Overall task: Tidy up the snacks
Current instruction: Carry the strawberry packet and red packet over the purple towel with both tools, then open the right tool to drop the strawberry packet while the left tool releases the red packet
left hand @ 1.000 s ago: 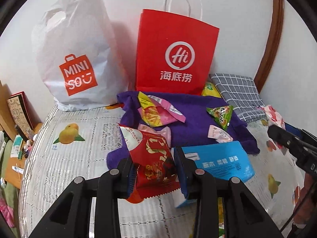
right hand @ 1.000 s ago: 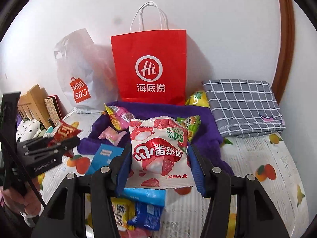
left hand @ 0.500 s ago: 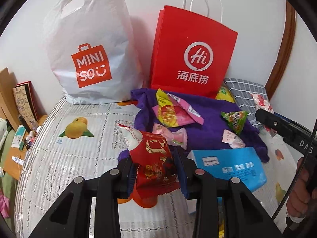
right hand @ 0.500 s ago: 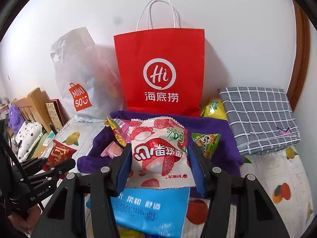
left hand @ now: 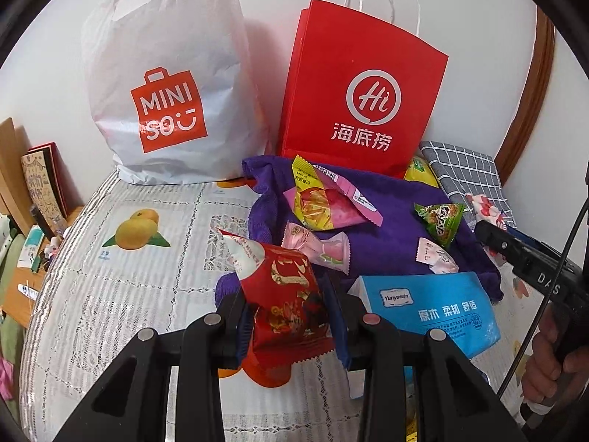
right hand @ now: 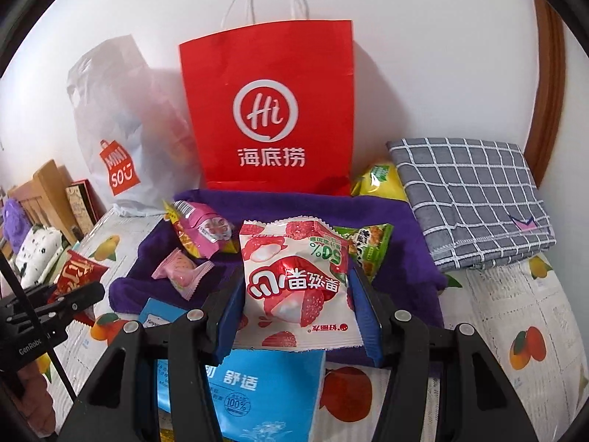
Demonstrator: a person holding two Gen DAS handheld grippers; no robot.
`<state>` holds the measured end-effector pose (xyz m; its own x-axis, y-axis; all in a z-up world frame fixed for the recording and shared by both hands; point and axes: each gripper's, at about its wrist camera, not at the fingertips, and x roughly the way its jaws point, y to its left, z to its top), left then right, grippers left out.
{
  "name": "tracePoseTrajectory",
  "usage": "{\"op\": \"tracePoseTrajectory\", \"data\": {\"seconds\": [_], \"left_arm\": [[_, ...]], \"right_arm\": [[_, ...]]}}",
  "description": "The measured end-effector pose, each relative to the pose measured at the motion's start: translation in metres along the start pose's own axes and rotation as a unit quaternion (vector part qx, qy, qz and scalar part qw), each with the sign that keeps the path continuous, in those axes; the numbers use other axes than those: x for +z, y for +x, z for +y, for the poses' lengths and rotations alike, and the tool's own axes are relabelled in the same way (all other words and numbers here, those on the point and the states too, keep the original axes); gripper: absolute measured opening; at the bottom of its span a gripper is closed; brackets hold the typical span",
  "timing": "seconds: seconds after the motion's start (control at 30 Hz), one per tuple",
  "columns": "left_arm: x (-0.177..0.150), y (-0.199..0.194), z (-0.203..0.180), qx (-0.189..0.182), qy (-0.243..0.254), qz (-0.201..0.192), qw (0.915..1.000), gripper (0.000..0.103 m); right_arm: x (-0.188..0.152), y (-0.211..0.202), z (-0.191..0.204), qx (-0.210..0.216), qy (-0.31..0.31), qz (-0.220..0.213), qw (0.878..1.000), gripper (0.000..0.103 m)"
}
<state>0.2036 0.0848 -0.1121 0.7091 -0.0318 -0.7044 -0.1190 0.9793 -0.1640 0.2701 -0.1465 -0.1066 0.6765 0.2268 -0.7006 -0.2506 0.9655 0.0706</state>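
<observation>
My left gripper (left hand: 287,316) is shut on a red snack packet (left hand: 291,305), held upright above the fruit-print cloth. My right gripper (right hand: 298,305) is shut on a white lychee snack packet (right hand: 294,287). Both point toward a purple towel (left hand: 386,232) that carries loose snacks: a pink-and-yellow packet (left hand: 324,202), a pink candy (left hand: 320,246), a green triangular packet (left hand: 440,219) and a small white candy (left hand: 434,256). Behind the towel a red paper bag (left hand: 360,92) and a white MINISO plastic bag (left hand: 165,84) stand against the wall. The left gripper (right hand: 62,305) also shows at the left edge of the right wrist view.
A blue tissue pack (left hand: 434,309) lies in front of the towel. A folded grey checked cloth (right hand: 475,199) sits at the right, with a yellow packet (right hand: 379,180) beside the red bag. Books and small items (left hand: 33,191) crowd the left edge. The fruit-print cloth (left hand: 129,258) covers the surface.
Both grippers have come closer to the bags with their packets still held. The right wrist view has swung right and moved in, so the red bag looms larger.
</observation>
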Motion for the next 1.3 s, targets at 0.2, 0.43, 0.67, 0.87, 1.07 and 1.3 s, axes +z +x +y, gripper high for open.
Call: {"op": "tracePoseTrajectory", "data": {"seconds": [0.2,0.43,0.67,0.87,1.07,1.3], "left_arm": [[0.001,0.001,0.004,0.0,-0.01,0.0,1.0,0.034],[0.001,0.0,0.006,-0.006,-0.016,0.002,0.9999,0.034],[0.001,0.001,0.008,-0.01,-0.02,0.005,0.9997,0.034],[0.001,0.002,0.007,-0.012,-0.018,0.009,0.9997,0.034],[0.001,0.002,0.004,-0.016,-0.014,0.01,0.9997,0.034],[0.0,0.007,0.004,-0.02,-0.014,0.017,0.9995,0.034]], "right_arm": [[0.002,0.0,-0.008,-0.01,0.008,-0.008,1.0,0.055],[-0.001,0.022,-0.022,-0.023,0.031,0.01,0.999,0.055],[-0.002,0.045,-0.028,-0.025,0.035,0.02,0.999,0.055],[-0.005,0.062,-0.037,-0.014,0.055,0.045,0.997,0.056],[-0.009,0.071,-0.041,-0.007,0.068,0.062,0.996,0.056],[-0.009,0.067,-0.038,-0.01,0.059,0.059,0.996,0.06]]}}
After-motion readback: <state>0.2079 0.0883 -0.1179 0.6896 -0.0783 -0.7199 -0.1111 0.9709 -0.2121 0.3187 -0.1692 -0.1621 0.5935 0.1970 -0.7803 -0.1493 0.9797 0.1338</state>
